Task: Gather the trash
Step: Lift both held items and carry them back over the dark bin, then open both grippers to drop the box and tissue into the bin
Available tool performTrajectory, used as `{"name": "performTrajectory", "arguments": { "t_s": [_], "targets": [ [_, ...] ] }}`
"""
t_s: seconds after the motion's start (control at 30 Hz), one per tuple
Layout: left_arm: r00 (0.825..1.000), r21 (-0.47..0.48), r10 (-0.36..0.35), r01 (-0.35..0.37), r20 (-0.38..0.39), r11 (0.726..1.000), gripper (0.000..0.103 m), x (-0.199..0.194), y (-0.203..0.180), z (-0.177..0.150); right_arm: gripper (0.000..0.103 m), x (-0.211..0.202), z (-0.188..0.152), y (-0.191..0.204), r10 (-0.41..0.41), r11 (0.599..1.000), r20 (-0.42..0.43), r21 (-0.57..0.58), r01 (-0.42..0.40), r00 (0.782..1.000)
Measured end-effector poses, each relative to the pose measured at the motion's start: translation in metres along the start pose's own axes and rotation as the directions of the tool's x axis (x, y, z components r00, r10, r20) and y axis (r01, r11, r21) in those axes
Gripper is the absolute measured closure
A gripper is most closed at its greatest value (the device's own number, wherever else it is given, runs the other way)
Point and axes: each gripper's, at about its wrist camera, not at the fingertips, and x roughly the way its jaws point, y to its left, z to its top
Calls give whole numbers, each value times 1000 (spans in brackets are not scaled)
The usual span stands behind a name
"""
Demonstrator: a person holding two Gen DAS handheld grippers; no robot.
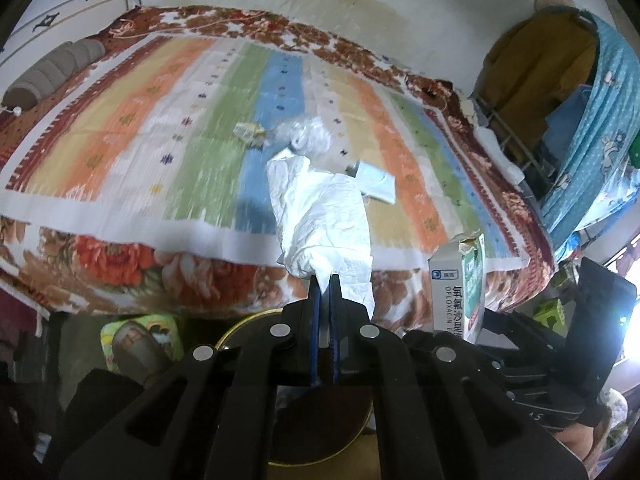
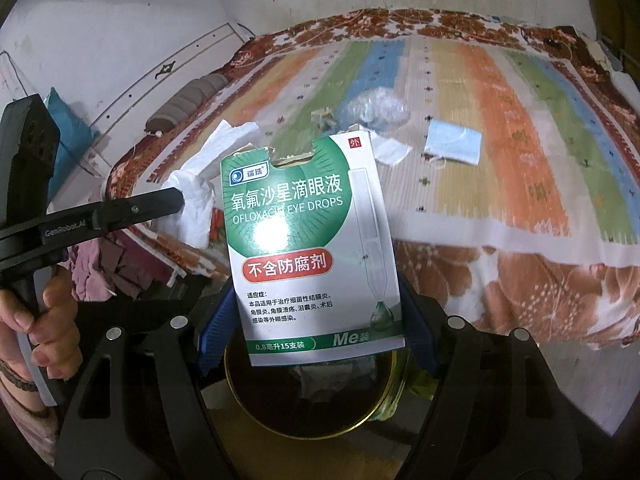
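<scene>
Trash is in both my grippers now, the left gripper [image 1: 324, 280] pinched tight on a white tissue [image 1: 320, 216] and the right gripper [image 2: 316, 320] clamped on an eye-drops box [image 2: 308, 240], so next I open both fingers over the round tin [image 2: 312, 400] below.

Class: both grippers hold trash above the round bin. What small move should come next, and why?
Probably open the right gripper to drop the eye-drops box: the box hangs directly above the gold-rimmed bin. The left gripper, shut on white tissue, can release after.
</scene>
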Motion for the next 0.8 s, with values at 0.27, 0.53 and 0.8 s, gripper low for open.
{"name": "performTrajectory", "arguments": {
  "t_s": [0.27,0.53,0.8],
  "targets": [
    [995,-41,65,-68,-79,997,99,13,8,-32,34,21,-26,5,-11,1000,-76,4,12,997],
    [970,-37,190,-197,-152,980,100,31,12,-51,34,48,-45,2,-25,999,-168,35,31,986],
    [946,-16,234,-244,-224,970,99,55,13,-64,33,71,-57,-6,-73,994,-237,57,89,969]
  ]
}}
